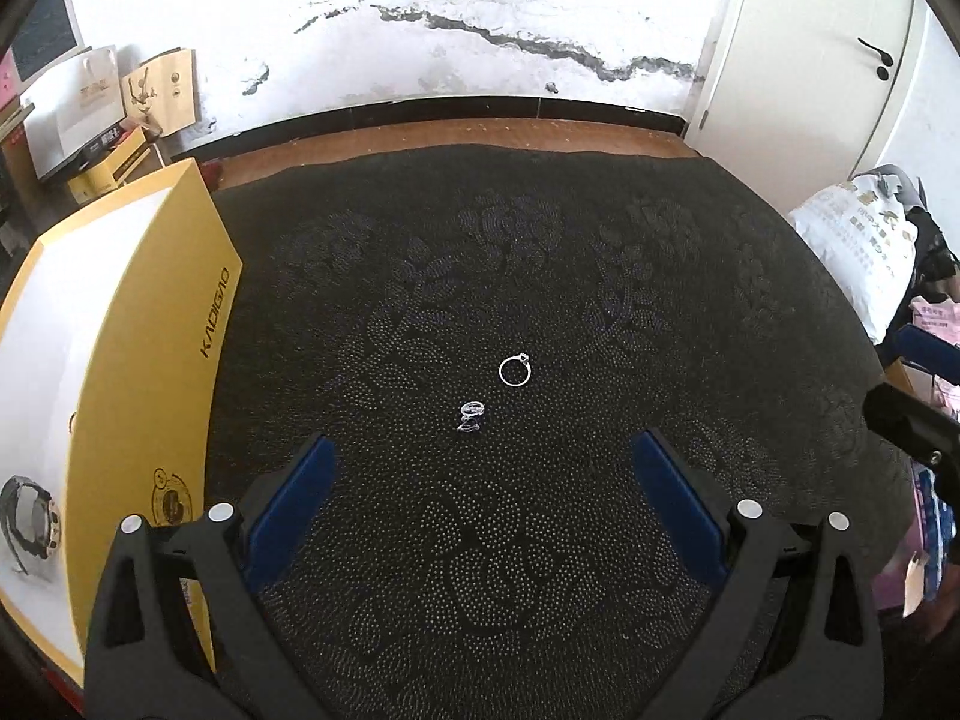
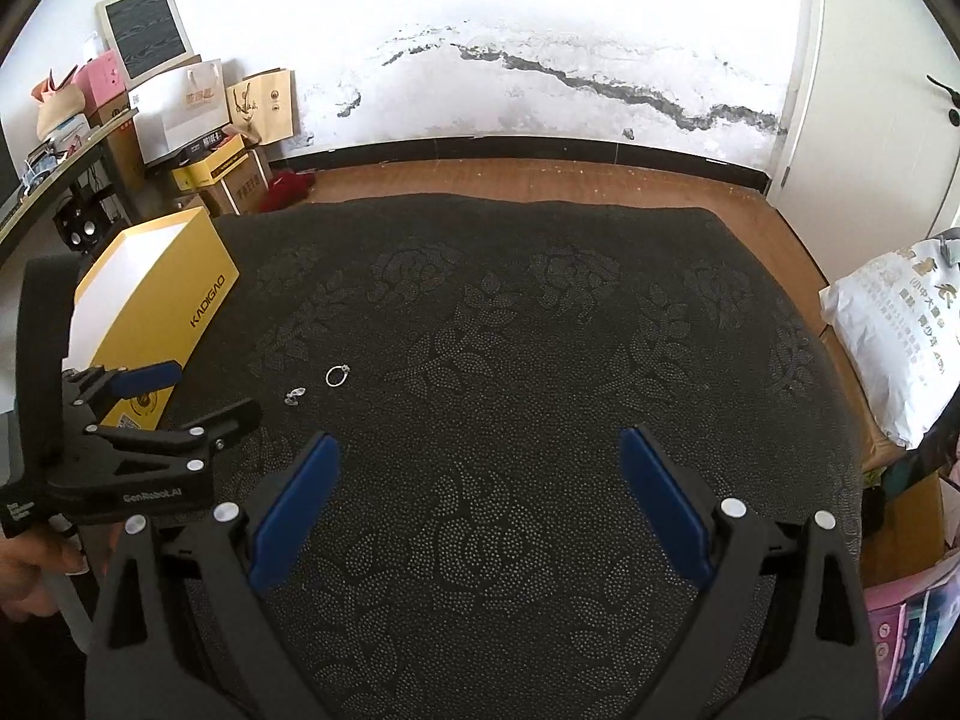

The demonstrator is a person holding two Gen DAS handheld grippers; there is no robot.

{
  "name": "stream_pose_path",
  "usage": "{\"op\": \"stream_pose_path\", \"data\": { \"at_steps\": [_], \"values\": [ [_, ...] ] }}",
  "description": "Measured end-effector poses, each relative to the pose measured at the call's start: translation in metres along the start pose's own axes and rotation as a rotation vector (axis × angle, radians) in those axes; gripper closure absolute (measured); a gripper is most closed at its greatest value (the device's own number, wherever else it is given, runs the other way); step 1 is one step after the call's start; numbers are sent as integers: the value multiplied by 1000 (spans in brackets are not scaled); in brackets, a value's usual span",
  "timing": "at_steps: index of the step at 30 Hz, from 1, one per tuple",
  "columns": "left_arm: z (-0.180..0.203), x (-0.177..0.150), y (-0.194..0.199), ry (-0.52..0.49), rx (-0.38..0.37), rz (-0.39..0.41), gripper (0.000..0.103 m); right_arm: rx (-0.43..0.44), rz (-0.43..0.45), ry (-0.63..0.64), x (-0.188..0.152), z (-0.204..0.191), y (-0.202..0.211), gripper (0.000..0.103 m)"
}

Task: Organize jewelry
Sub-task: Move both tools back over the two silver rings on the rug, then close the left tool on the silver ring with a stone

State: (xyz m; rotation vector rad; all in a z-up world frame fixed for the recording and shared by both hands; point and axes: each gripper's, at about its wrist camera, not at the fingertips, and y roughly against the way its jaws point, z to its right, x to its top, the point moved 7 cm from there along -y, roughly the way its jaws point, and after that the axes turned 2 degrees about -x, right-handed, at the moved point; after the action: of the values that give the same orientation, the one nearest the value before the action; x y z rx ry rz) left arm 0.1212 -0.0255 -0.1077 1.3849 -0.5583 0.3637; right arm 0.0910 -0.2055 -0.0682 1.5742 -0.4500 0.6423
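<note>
A: Silver on black cloth (image 1: pixel 540 540): a plain ring (image 1: pixel 515 371) with a small stone lies near the middle, and a smaller glinting piece (image 1: pixel 471 416), perhaps earrings, sits just beside it.

B: Both grippers?

A: Left gripper (image 1: pixel 483 468) hovers wide and empty, with the small piece nearly between its fingers. Right gripper (image 2: pixel 480 462) is also wide, holding nothing, well apart from both.

B: Advice?

A: Come straight down and pinch low; thin metal slips easily.

B: And the box?

A: Yellow box (image 1: pixel 150 312), left, holds a watch (image 1: pixel 30 516) on its white lining.
</note>
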Motion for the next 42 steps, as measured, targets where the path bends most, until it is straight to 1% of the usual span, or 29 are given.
{"op": "stream_pose_path", "data": {
  "at_steps": [9,15,21,26,29,34,36,38,39,41,42],
  "values": [
    [-1,-4,-15,-10,2,-15,6,-3,-5,-3,1,3,-4,12],
    [3,-5,-23,-39,-1,-17,6,-2,-12,-2,0,2,-8,12],
    [6,-7,-33,-47,-7,-26,6,-2,-18,4,1,0,-13,12],
    [11,-12,-48,-68,-38,-33,6,-1,-23,-3,3,2,-16,12],
    [11,-15,-57,-92,-37,-27,6,0,-21,-7,5,4,-17,12],
    [12,-24,-77,-133,-39,-40,7,2,-17,-15,10,6,-19,12],
    [14,-24,-80,-170,-19,-9,7,7,-14,-20,13,8,-19,12],
    [14,-23,-81,-177,-30,13,7,12,-7,-25,16,10,-17,11],
    [14,-22,-81,-181,-36,15,8,14,-4,-27,17,11,-16,11],
    [13,-19,-82,-180,-36,21,13,19,0,-34,20,15,-15,11],
    [12,-17,-81,-178,-32,22,20,22,1,-38,21,16,-15,11]
  ]
}}
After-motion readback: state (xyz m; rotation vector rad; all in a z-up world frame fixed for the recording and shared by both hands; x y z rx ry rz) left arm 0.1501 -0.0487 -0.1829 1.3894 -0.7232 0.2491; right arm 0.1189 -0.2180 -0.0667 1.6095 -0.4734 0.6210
